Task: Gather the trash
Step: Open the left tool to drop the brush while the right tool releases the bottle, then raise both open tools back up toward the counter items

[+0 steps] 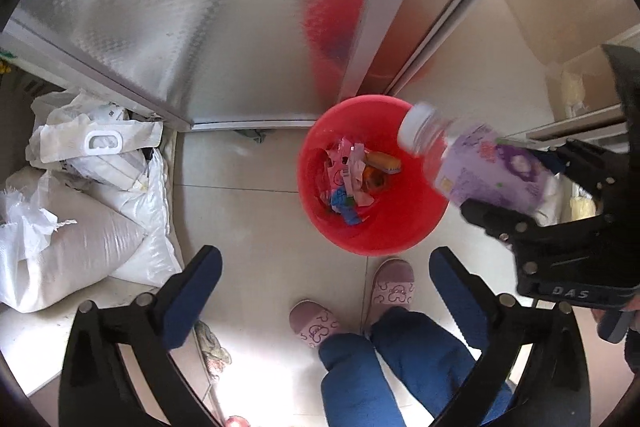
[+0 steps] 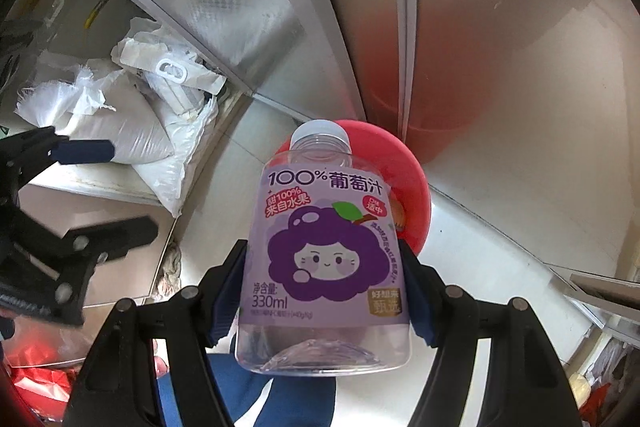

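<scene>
A: Where's the bottle (image 2: 326,259)?
B: Clamped in the right gripper (image 2: 324,291), cap over the red bin's (image 1: 320,163) rim, not yet dropped.
A: And the bin?
B: Wrappers (image 1: 352,175) already lie inside. The left gripper (image 1: 326,291) hangs spread wide, holding nothing.

Left gripper (image 1: 326,291) downward, jaws wide and empty; right gripper (image 2: 324,291) jaws clamped.

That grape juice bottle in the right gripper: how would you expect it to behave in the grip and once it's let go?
The bottle looks empty and clear, so probably light. Thin plastic walls may flex under the right gripper, whose pads press its sides. Its smooth label could be a bit slippery. Released above the red bin, it would likely drop in and bounce rather than break.
</scene>
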`<action>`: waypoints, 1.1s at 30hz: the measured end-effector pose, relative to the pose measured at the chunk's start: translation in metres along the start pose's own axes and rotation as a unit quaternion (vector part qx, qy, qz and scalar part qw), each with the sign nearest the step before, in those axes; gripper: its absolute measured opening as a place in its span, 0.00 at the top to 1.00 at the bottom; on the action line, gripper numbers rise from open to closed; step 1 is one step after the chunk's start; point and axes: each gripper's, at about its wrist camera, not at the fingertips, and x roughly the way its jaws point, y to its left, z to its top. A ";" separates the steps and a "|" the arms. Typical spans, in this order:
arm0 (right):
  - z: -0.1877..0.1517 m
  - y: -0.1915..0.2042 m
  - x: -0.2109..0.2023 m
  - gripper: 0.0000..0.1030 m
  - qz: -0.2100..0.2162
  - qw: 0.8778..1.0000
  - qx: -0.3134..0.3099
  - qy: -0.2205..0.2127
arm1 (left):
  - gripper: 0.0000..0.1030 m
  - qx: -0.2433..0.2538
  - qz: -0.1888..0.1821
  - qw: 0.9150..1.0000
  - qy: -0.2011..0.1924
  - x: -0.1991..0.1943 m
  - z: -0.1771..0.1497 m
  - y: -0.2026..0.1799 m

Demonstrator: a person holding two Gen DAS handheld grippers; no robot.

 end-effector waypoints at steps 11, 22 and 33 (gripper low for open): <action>-0.003 0.019 -0.052 0.01 -0.028 0.999 -0.010 -0.022 | 0.00 -0.013 0.010 1.000 -0.004 -0.059 -0.011 0.007; 0.001 0.073 -0.242 0.01 -0.053 0.997 0.012 -0.055 | 0.00 -0.038 0.008 0.998 -0.057 -0.270 -0.035 0.005; 0.027 0.128 -0.400 0.01 -0.040 0.989 0.013 -0.144 | 0.00 -0.071 0.029 0.980 -0.183 -0.442 -0.050 -0.003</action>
